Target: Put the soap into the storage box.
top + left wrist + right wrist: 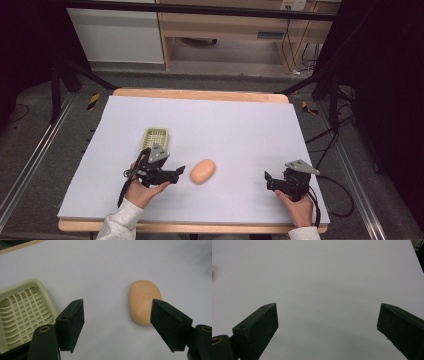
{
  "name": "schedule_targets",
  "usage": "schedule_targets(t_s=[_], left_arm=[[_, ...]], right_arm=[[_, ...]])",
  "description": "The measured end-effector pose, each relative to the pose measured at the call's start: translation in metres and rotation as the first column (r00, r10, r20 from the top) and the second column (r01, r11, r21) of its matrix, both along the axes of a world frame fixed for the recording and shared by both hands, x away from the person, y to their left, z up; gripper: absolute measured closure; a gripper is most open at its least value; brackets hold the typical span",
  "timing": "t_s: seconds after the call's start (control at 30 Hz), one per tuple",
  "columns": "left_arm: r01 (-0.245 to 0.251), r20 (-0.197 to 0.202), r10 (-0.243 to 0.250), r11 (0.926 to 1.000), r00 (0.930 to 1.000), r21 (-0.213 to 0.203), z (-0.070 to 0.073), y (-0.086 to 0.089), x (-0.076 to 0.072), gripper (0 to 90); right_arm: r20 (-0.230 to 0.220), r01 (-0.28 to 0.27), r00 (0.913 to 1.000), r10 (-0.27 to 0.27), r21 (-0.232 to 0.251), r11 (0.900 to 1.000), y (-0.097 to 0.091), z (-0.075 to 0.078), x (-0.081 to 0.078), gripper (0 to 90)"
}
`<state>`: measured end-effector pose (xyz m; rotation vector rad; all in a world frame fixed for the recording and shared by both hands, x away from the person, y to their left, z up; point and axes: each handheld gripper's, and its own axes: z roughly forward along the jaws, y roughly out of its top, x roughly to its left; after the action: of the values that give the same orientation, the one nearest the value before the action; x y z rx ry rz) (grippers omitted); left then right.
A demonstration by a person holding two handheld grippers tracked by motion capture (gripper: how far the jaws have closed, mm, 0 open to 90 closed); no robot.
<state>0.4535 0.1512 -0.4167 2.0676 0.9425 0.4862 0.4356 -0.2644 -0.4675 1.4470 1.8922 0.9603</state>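
The left gripper [117, 325] has its jaws spread wide, with nothing between them. In the left gripper view, the right jaw stands in front of the near edge of the soap bar [144, 301], and I cannot tell if it touches the bar. The soap bar is peach-coloured and oval, and it lies flat on the white table cover [105, 265], a little left of the middle of the table. In the high view the left gripper [176, 173] points to the right, toward the soap bar [202, 171], which is just beside the jaw tips. The pale green soap dish [155, 138] with its grid bottom sits on the far side of this gripper, near it, and it is empty. In the left gripper view the soap dish [22, 310] is at the left, apart from the bar.

The right gripper [327, 322] also has its jaws wide apart, above bare white cover. In the high view the right gripper [268, 181] is at the near right of the table, well apart from the soap bar, held in the person's right hand [298, 207].
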Motion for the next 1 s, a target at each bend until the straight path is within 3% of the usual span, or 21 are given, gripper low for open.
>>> schedule_targets(t_s=[1.0], left_arm=[[0.053,-0.059,-0.050,0.9979,0.9970,0.039,-0.001,-0.037,0.017,27.6]], right_arm=[[-0.012,-0.015,0.9998,0.015,0.014,0.9998,0.000,0.000,0.001,3.9]])
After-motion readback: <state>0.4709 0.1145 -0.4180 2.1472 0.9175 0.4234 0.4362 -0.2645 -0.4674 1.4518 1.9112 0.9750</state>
